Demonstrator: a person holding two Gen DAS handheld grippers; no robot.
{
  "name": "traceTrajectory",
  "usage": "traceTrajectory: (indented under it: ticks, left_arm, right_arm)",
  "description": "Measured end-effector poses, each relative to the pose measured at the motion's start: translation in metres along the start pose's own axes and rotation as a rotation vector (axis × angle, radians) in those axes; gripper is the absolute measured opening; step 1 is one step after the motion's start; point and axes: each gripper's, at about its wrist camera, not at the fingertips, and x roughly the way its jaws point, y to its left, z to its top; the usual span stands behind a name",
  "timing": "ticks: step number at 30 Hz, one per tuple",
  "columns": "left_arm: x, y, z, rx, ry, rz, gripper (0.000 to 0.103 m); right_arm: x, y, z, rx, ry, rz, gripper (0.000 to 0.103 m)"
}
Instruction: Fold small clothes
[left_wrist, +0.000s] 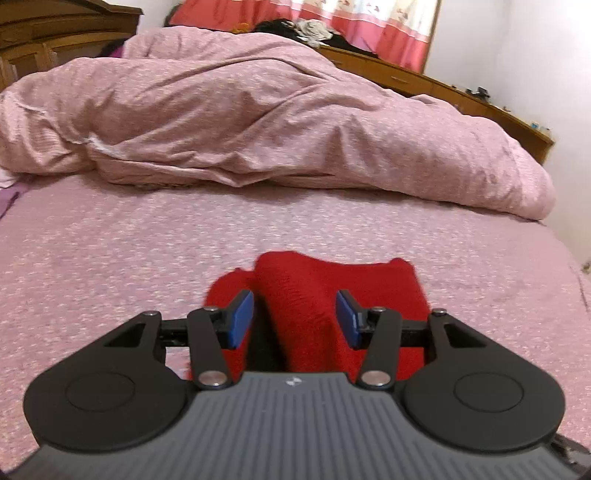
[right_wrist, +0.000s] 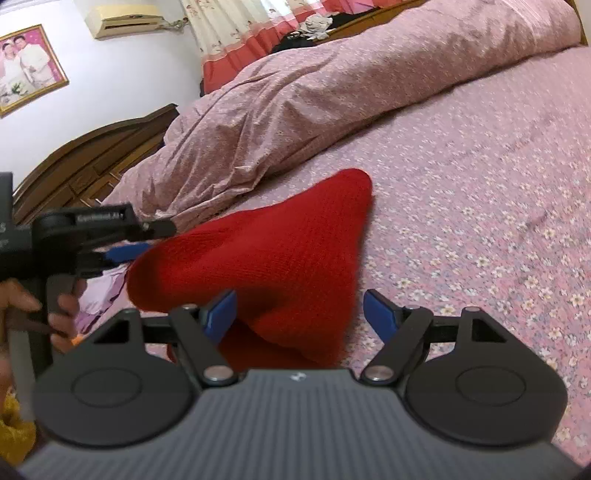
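On the bed (left_wrist: 110, 258), one red garment (left_wrist: 314, 295) lies between two spread-apart tongs (left_wrist: 295, 319) (right_wrist: 299, 314).

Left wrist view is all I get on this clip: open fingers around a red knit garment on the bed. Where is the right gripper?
Observer: The right gripper is open too, with the red knit garment partly between its fingers.
Reviewer: Does the garment lie flat?
Observer: No, in the right wrist view it rises off the pink bedsheet toward the left gripper.
Reviewer: Anything beside it that I miss?
Observer: A pale lilac cloth lies under the left gripper.
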Motion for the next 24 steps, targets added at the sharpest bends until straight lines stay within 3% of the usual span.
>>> traceTrajectory:
  ticks: [4, 9, 15, 18, 24]
  left_arm:
    - [0.017, -0.013, -0.003, 0.041, 0.035, -0.004, 0.055]
    - [0.040, -0.020, -0.017, 0.081, 0.082, 0.097, 0.055]
    - [0.045, -0.018, -0.027, 0.090, 0.065, 0.079, 0.055]
    - [0.043, -0.017, -0.027, 0.115, 0.060, 0.041, 0.035]
    - [0.033, -0.014, -0.021, 0.128, 0.042, -0.015, 0.024]
  right_arm:
    - [0.000, -0.008, -0.001, 0.018, 0.005, 0.000, 0.078]
    - [0.000, -0.013, -0.002, 0.039, 0.009, 0.008, 0.078]
    - [0.002, -0.016, -0.003, 0.041, 0.018, 0.005, 0.078]
    - [0.003, -0.017, -0.005, 0.049, 0.024, -0.003, 0.078]
    - [0.005, -0.014, -0.005, 0.034, 0.026, -0.009, 0.078]
